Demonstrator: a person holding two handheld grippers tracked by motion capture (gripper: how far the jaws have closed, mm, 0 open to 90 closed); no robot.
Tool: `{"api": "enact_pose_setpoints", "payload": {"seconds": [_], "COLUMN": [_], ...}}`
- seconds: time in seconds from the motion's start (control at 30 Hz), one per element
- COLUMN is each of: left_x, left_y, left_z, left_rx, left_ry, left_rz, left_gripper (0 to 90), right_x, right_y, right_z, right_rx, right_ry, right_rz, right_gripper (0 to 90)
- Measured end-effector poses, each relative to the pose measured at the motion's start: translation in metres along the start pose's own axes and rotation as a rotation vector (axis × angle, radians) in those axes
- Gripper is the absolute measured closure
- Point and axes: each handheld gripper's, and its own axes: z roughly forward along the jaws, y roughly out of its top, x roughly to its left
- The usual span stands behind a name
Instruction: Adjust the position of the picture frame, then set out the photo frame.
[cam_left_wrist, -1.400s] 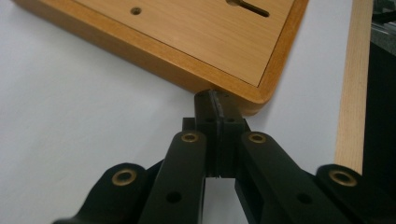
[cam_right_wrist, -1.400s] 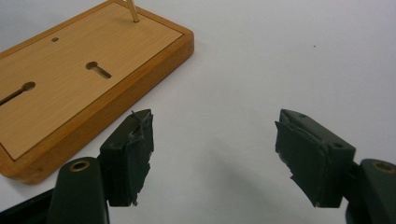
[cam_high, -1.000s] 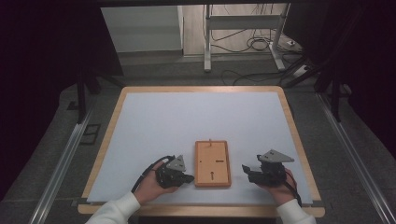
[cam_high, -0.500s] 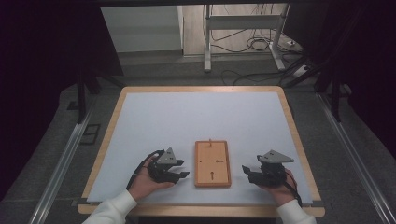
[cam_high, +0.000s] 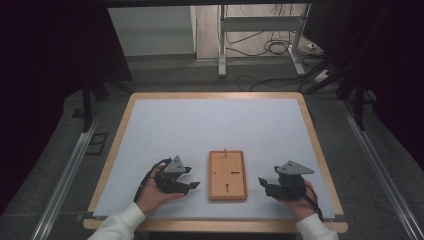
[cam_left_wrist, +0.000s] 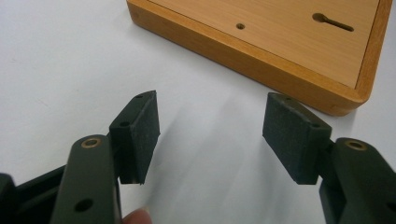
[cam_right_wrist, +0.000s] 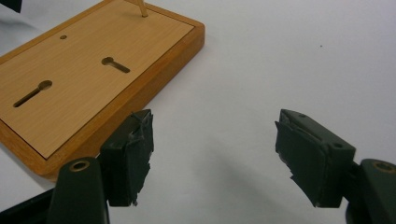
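A flat wooden board (cam_high: 228, 175) with keyhole slots and a small peg at its far end lies on the white mat near the table's front. My left gripper (cam_high: 191, 178) rests on the mat just left of the board, jaws pointing toward it; they have just been opening and stand apart with nothing between them. In the left gripper view the gripper (cam_left_wrist: 210, 135) faces the board's (cam_left_wrist: 280, 42) near corner. My right gripper (cam_high: 263, 185) sits to the right of the board, open and empty. In the right gripper view the gripper (cam_right_wrist: 212, 158) has the board (cam_right_wrist: 88, 74) ahead to its left.
The white mat (cam_high: 215, 125) covers the wood-edged table (cam_high: 320, 150). Beyond the far edge are a metal stand (cam_high: 260, 30) and loose cables (cam_high: 270, 47) on the floor. Dark rails run along both sides.
The left gripper has slid a little to the left, away from the board, and its jaws have gone from shut to open. The right gripper has stayed still.
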Motion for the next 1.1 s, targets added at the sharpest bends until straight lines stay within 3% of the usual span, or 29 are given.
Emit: {"api": "enact_pose_setpoints", "payload": {"seconds": [0.33,0.77,0.93,1.1], "left_x": [0.016,0.019,0.023,0.027], "left_y": [0.014,0.043,0.053,0.066], "left_z": [-0.006,0.006,0.004,0.011], "left_rx": [-0.066,-0.084,-0.13,-0.145], "left_ry": [-0.006,-0.026,-0.018,-0.047], "left_rz": [-0.052,-0.047,-0.066,-0.065], "left_gripper": [30.9,27.8,28.8,28.5], "right_x": [0.002,0.001,0.001,0.001], "right_y": [0.0,-0.002,-0.002,-0.002], "right_z": [-0.004,-0.006,-0.006,-0.006], "right_rx": [-0.009,-0.007,-0.006,-0.006], "right_ry": [0.025,0.015,0.013,0.011], "right_rz": [-0.031,-0.023,-0.02,-0.019], "right_gripper": [28.0,27.6,27.6,27.5]}}
